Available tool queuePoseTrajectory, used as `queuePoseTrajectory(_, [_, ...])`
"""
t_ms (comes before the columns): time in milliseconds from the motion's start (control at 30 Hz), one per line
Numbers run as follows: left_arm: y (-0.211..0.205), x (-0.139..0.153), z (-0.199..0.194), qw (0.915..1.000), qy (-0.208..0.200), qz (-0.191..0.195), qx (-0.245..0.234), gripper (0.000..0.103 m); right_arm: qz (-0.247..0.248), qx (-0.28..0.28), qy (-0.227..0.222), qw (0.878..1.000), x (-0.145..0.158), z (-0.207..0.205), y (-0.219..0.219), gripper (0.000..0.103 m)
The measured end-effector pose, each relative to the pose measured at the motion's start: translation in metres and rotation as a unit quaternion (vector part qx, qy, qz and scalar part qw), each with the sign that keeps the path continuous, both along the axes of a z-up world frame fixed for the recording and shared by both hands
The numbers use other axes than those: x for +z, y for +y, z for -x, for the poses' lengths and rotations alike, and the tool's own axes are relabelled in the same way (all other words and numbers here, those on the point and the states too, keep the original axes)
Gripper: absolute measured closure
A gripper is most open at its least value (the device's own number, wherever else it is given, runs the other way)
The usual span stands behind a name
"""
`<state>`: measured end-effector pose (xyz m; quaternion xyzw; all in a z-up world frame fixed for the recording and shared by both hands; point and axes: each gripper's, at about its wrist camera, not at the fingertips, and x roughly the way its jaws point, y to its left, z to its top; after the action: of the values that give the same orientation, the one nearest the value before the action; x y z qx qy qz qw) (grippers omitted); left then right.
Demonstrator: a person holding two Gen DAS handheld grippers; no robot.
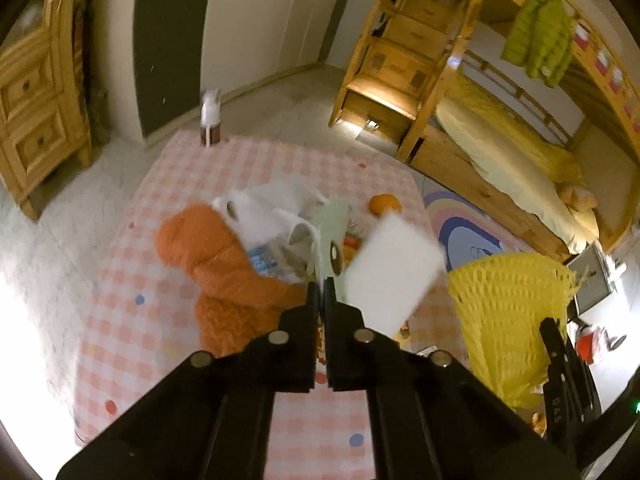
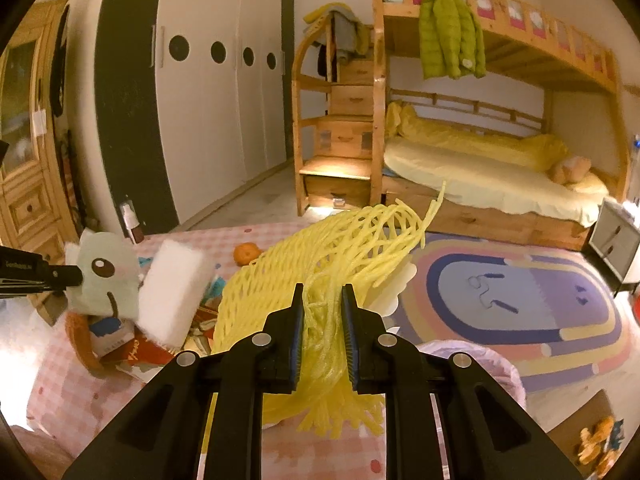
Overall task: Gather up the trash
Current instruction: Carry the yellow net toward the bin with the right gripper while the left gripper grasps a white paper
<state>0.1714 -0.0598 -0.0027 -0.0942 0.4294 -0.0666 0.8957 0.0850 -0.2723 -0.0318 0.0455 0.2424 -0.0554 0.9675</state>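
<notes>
My left gripper (image 1: 321, 286) is shut on a pale green wrapper with a cartoon face (image 1: 333, 236), with a white foam block (image 1: 394, 270) hanging beside it, above the pink checked mat (image 1: 168, 312). Both show in the right wrist view: the wrapper (image 2: 105, 276) and the block (image 2: 173, 292). My right gripper (image 2: 322, 300) is shut on a yellow foam net (image 2: 320, 264), also seen in the left wrist view (image 1: 508, 320). Below lie a white plastic bag (image 1: 272, 208), printed packaging (image 1: 266, 260) and an orange (image 1: 384, 203).
An orange knitted garment (image 1: 224, 276) lies on the mat. A small bottle (image 1: 210, 116) stands at the mat's far edge. A rainbow rug (image 2: 520, 304), a wooden bunk bed (image 2: 480, 168), a wardrobe (image 2: 216, 100) and a pine cabinet (image 1: 32, 112) surround it.
</notes>
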Motion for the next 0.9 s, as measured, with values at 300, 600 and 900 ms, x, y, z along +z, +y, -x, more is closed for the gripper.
queuePoseTrajectory(300, [-0.017,0.05,0.038,0.9895,-0.119,-0.058,-0.057,0.103,-0.017,0.007,-0.007,1.0,0.003,0.001,-0.003,0.085])
queuePoseTrajectory(600, [-0.061,0.03,0.055,0.9762,-0.155,-0.046,-0.145,0.103,-0.026,-0.052,-0.014,0.998,0.003,0.007,-0.041,0.085])
queuePoseTrajectory(900, [-0.117,-0.011,0.071,0.9586,-0.165,-0.029,-0.23,0.103,-0.017,-0.096,0.008,0.995,-0.006,0.006,-0.067,0.085])
